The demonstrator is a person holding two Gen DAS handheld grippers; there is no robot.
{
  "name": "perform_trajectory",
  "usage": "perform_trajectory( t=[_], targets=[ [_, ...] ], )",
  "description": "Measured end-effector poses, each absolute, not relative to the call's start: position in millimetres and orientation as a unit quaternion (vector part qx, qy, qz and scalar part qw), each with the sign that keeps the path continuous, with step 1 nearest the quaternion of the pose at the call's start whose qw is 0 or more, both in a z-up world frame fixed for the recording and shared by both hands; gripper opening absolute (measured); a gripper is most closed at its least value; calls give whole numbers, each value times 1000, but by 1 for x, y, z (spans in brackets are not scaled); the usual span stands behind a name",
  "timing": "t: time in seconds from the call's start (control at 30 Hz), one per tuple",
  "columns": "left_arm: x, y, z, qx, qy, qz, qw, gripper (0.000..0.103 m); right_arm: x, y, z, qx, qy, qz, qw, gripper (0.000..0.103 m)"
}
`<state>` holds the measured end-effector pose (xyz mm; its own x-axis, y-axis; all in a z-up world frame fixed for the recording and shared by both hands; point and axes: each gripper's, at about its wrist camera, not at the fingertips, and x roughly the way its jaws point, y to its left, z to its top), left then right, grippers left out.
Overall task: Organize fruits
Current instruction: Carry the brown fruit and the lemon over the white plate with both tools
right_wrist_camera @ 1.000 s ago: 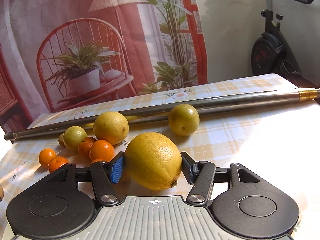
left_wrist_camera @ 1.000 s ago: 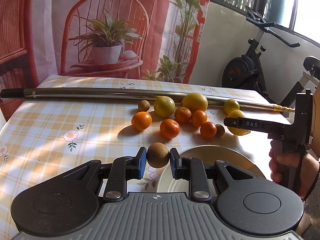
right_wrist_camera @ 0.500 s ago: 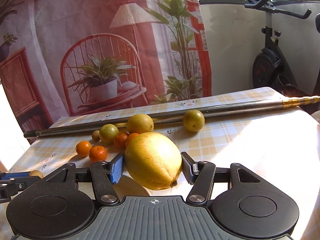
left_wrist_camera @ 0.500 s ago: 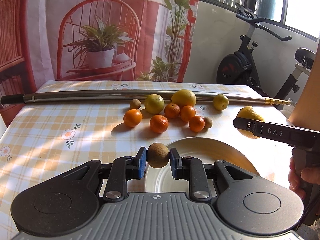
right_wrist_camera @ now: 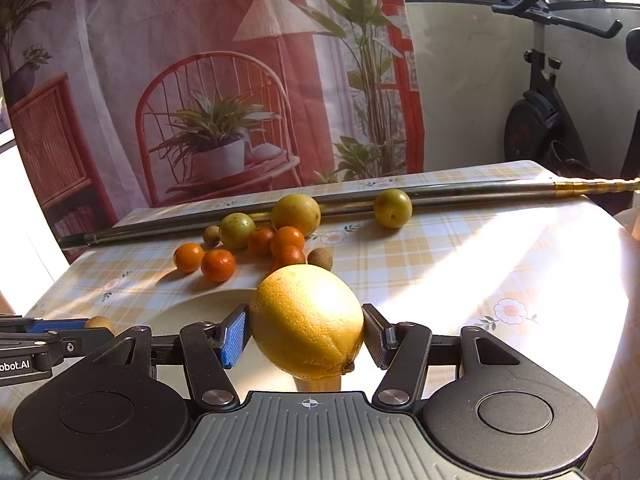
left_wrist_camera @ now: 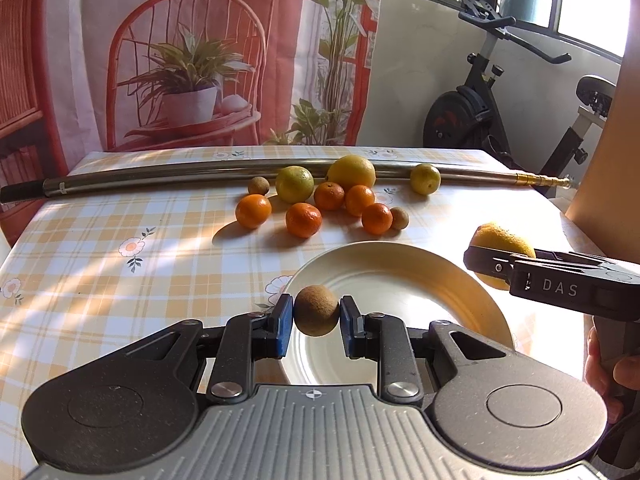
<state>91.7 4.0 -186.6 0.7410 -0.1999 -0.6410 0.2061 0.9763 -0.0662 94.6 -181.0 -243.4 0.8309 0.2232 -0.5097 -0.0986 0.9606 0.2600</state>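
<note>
Rough brown skin sits between the blue pads of my left gripper (left_wrist_camera: pixel 316 315), where I hold a small round fruit (left_wrist_camera: pixel 316 309) closed in across its middle, over the near edge of the white plate (left_wrist_camera: pixel 400 268). It looks light and firm, with a dry rind that should not slip, so a pinch at the widest part seems enough. My right gripper (right_wrist_camera: pixel 306 338) is spread much wider and clamped on a big yellow citrus (right_wrist_camera: pixel 307 322), hanging near the plate's right side; I judge it heavier, waxy and a little yielding, best held across its belly. Only the left view shows the plate whole and bare, plus the hand (left_wrist_camera: pixel 606 376) on the other handle. Only the right view shows the citrus's stem end and how far the pads stand apart on it. Other fruit (left_wrist_camera: pixel 320 200) lie loose by the metal pole (left_wrist_camera: pixel 160 174).
</note>
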Motion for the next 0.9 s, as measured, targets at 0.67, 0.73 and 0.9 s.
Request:
perform_trajectory(
  t=[0.67, 0.73, 0.9],
  targets=[
    [86, 9, -212, 17, 360, -150, 921, 26, 75, -152, -254, 69, 297, 115, 945, 55],
    [84, 7, -215, 24, 359, -152, 920, 26, 74, -151, -256, 70, 301, 115, 944, 55],
    [81, 2, -220, 43, 358, -153, 920, 26, 74, -150, -262, 68, 310, 114, 941, 55]
  ],
)
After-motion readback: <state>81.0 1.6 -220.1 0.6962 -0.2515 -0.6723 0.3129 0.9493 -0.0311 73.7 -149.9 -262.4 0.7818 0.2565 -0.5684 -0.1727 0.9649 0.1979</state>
